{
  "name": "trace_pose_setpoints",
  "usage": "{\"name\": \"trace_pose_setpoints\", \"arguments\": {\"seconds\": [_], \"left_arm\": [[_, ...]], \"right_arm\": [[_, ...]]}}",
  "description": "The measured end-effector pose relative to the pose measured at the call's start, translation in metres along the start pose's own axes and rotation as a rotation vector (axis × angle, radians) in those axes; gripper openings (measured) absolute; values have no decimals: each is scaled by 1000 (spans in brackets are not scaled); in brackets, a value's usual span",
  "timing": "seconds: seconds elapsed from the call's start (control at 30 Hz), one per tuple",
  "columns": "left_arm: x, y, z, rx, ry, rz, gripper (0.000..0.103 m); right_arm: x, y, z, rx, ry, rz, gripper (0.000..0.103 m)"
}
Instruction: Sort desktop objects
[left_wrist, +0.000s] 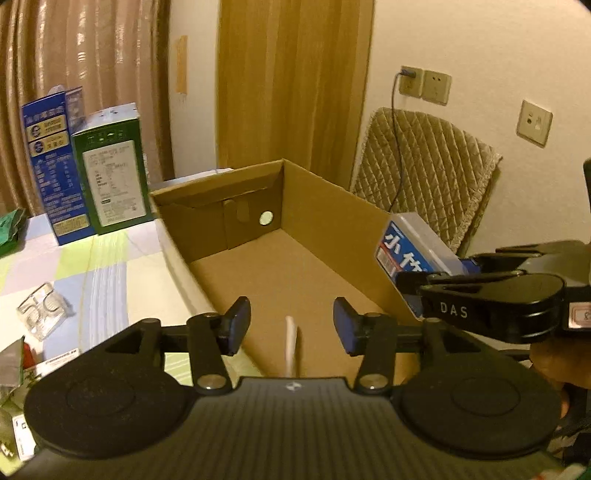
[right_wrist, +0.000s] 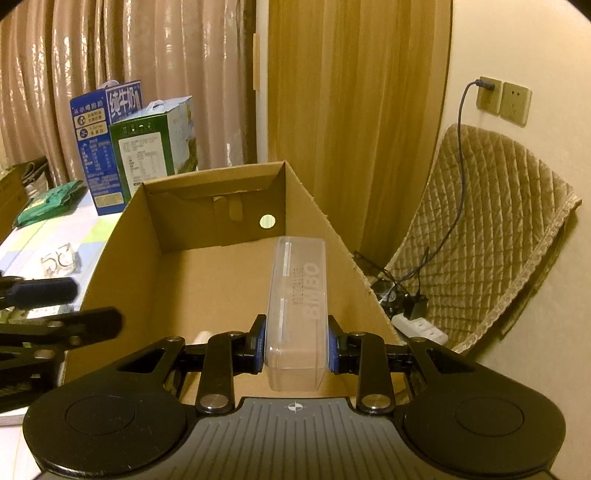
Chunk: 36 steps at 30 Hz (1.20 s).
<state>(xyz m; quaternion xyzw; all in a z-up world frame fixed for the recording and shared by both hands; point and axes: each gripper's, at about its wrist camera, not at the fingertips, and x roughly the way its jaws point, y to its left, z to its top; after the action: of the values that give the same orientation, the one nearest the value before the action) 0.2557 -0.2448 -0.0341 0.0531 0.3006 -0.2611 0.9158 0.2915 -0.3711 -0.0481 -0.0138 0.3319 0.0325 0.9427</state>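
An open cardboard box (left_wrist: 177, 236) lies on the table, and both grippers hang over its near end. My left gripper (left_wrist: 291, 317) is open; a thin white stick-like thing (left_wrist: 290, 343), blurred, shows below the gap, and the pads (left_wrist: 238, 325) do not touch it. In the right wrist view my right gripper (right_wrist: 296, 343) is shut on a clear plastic case (right_wrist: 297, 295) with embossed lettering, held lengthwise above the box floor (right_wrist: 207, 280). The same case (left_wrist: 406, 251), with a blue label, shows at the right of the left wrist view. A pale thing (right_wrist: 201, 338) lies on the box floor.
A blue milk carton (left_wrist: 55, 166) and a green carton (left_wrist: 110, 173) stand on the checked tablecloth (left_wrist: 110, 266) left of the box. Clear packaging (left_wrist: 44, 314) and a green packet (right_wrist: 48, 203) lie there too. A quilted chair (right_wrist: 480, 240) and a power strip (right_wrist: 417, 328) are to the right.
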Motion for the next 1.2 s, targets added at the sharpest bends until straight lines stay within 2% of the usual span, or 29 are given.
{"name": "trace_pose_setpoints", "arguments": {"seconds": [0.3, 0.4, 0.47, 0.53, 0.8, 1.03, 1.2], "left_arm": [[-43, 35, -18, -46, -20, 91, 57], [-56, 47, -25, -60, -24, 132, 68], [-66, 54, -31, -63, -34, 154, 75], [-75, 61, -39, -61, -35, 185, 80], [-110, 87, -68, -102, -4, 239, 81], [-149, 106, -97, -89, 8, 306, 84], [-178, 124, -117, -96, 22, 358, 89]], "right_arm": [[5, 10, 8, 24, -25, 61, 29], [0, 11, 13, 40, -55, 67, 36], [-7, 7, 14, 71, -77, 67, 49], [-15, 3, 13, 101, -87, 70, 50], [-62, 5, 7, 157, -122, 85, 55], [-106, 47, 4, 126, -175, 169, 66], [-124, 90, -5, 54, -171, 246, 73]]}}
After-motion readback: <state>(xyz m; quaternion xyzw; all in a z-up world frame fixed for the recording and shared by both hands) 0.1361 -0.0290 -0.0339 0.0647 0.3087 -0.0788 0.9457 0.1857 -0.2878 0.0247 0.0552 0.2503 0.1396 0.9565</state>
